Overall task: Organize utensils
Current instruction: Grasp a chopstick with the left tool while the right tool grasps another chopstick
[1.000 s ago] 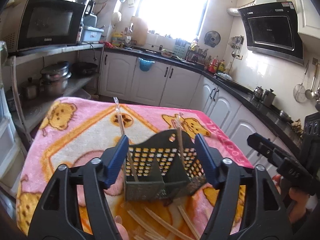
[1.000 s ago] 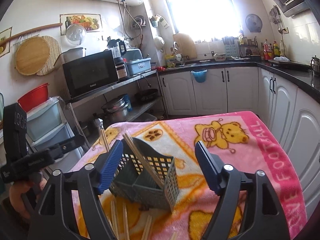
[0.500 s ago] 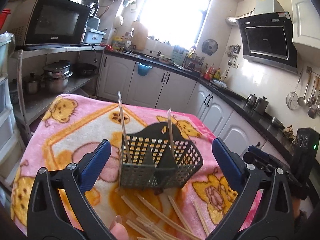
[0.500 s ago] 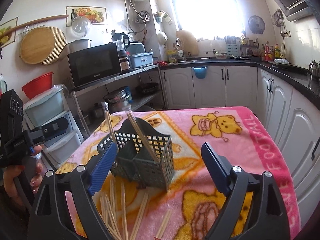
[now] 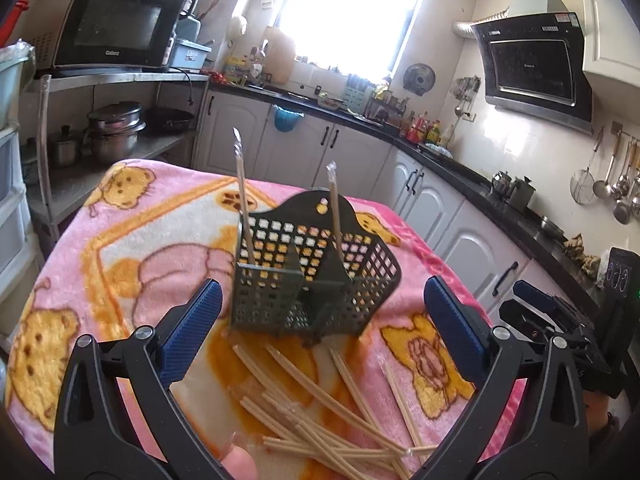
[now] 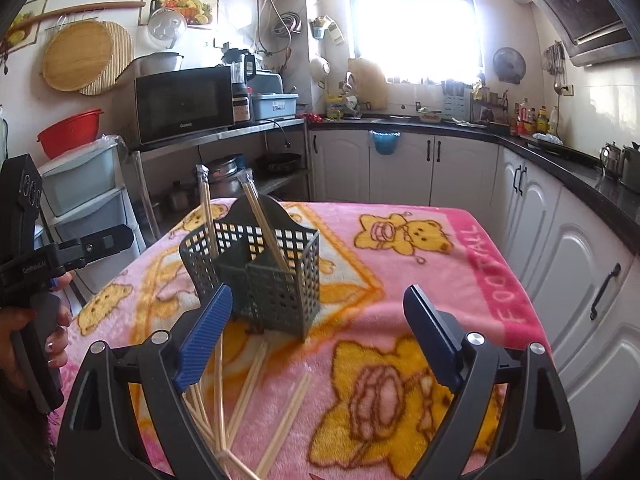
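Observation:
A dark green slotted utensil basket (image 5: 280,304) stands upright on a pink cartoon blanket (image 5: 140,232). Two wrapped chopstick pairs (image 5: 242,200) stick up out of it, one in each rear compartment; the right wrist view shows them leaning (image 6: 260,216). Several loose chopsticks (image 5: 320,408) lie scattered on the blanket in front of the basket (image 6: 272,280). My left gripper (image 5: 320,292) is open, its blue pads wide on either side of the basket and short of it. My right gripper (image 6: 318,294) is open too, holding nothing, above the loose chopsticks (image 6: 244,392).
The blanket (image 6: 400,280) covers a table in a kitchen. White cabinets (image 6: 560,260) run close along its right side, and a shelf with a microwave (image 6: 184,104) and pots stands to the left. A hand holds the other gripper (image 6: 60,256) at the left edge.
Both grippers have drawn back from the basket and their jaws have spread wider. More of the loose chopsticks in front of the basket have come into view.

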A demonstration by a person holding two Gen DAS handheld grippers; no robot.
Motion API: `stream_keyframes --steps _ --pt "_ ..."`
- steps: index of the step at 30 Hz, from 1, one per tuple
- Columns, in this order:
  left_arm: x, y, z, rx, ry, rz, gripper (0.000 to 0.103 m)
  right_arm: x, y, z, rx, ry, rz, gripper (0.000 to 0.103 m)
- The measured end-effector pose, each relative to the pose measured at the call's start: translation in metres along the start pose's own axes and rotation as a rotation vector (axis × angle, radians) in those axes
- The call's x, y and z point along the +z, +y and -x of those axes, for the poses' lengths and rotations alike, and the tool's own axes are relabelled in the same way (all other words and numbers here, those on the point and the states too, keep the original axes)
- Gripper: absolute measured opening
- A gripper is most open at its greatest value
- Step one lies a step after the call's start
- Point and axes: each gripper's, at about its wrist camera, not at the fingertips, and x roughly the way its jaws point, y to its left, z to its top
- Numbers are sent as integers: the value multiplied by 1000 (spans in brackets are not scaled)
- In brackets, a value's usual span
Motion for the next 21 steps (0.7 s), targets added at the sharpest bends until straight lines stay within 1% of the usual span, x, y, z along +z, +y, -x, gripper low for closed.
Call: stream_keyframes --steps 4,9,13,15,16,21 --pt "-9 -8 -2 -17 23 -21 93 -11 -2 6 -23 14 10 85" --pt "-17 -9 -4 -21 41 -22 93 -23 -7 10 -46 42 2 85" --pt "-24 -8 -6 -9 63 -29 93 -31 -11 13 -56 51 -1 85" --pt "-27 -4 -8 16 79 -27 93 -36 -13 12 -56 70 -8 85" --pt "-29 -1 -8 30 86 -21 93 -39 -14 11 -53 79 -9 85" --pt "-41 12 -11 41 129 20 93 -47 -12 6 -43 110 9 85"
